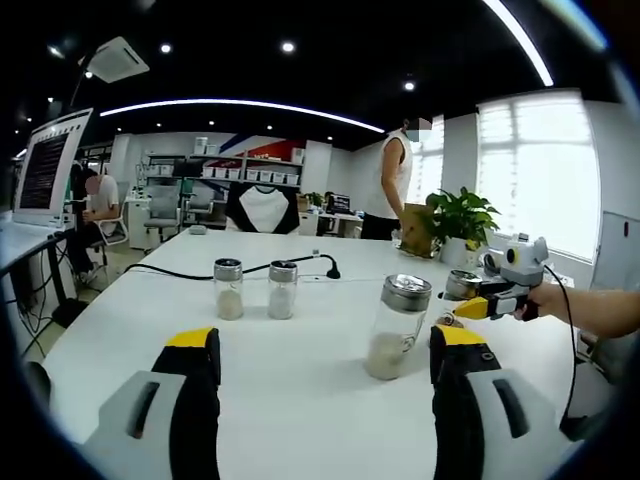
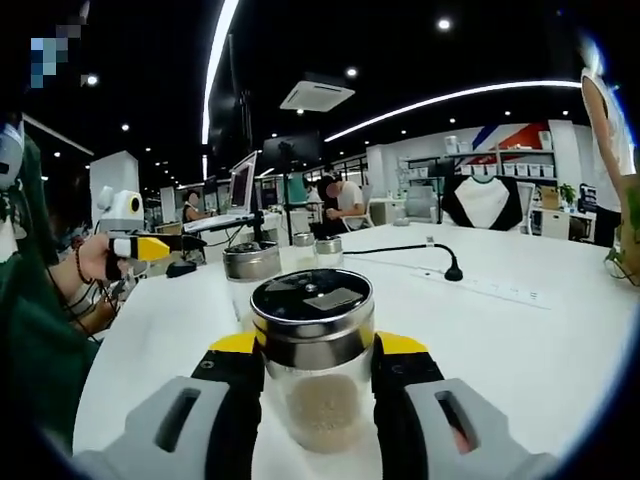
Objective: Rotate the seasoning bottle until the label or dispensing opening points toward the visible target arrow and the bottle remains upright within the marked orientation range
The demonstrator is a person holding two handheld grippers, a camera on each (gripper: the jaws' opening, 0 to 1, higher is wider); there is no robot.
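Surface (image 1: 300,380): white, broad, carrying every item below; a black cable (image 1: 200,274) trails across its far part.

Left gripper (image 1: 325,345): yellow-tipped fingers spread wide, nothing between them, hanging above the surface. The nearest bottle (image 1: 397,328) stands ahead and toward its right finger, not touched.

Right gripper (image 2: 315,385): fingers (image 2: 240,385) set on both sides of the seasoning bottle (image 2: 312,375), pressing its glass body just under the cap. Judged a firm pinch. In the left gripper view this gripper (image 1: 455,307) comes in from the right beside the nearest bottle; contact there cannot be told.

Seasoning bottle: clear glass, pale granules in the lower part, metal cap (image 2: 312,300) with a flat flap on top. Stands upright on the surface, long axis vertical, square between the right fingers. The right gripper is the nearer; the turn would go about that vertical axis.

Spare shakers (image 1: 229,288) and (image 1: 282,290): two, side by side, farther off.

No target arrow can be made out.
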